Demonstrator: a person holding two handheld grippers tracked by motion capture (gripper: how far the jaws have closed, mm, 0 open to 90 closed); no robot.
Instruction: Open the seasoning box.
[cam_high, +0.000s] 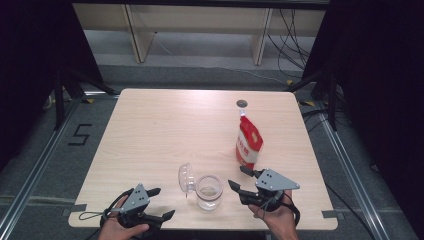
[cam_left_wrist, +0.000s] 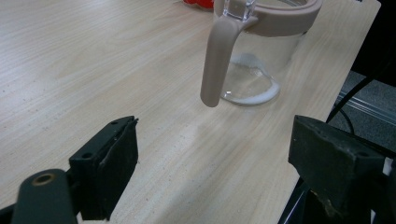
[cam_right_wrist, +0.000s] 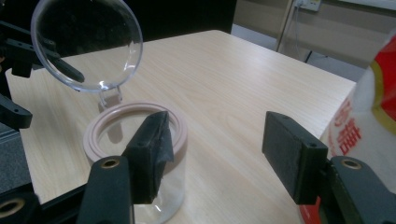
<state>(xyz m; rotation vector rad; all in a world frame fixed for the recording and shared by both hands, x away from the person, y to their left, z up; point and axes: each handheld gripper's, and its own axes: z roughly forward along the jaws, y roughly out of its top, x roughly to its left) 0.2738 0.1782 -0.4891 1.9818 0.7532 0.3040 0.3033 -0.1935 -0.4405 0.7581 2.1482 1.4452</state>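
Note:
A clear glass jar (cam_high: 208, 192) with a pale pink rim stands near the table's front edge, its round clear lid (cam_high: 186, 177) swung up on the left side. My left gripper (cam_high: 165, 202) rests open to the jar's left. In the left gripper view the jar (cam_left_wrist: 261, 60) and its pink clasp (cam_left_wrist: 217, 60) lie ahead of the wide-apart jaws, with nothing between them (cam_left_wrist: 219, 128). My right gripper (cam_high: 237, 176) stands open just right of the jar. In the right gripper view one jaw overlaps the jar's rim (cam_right_wrist: 100, 130), and the lid (cam_right_wrist: 86, 44) stands behind.
A red and white pouch (cam_high: 248, 142) stands upright just beyond my right gripper, and shows at the right edge of the right gripper view (cam_right_wrist: 369, 116). A small dark round object (cam_high: 242, 103) lies near the table's far edge. The wooden table (cam_high: 150, 130) stretches to the left.

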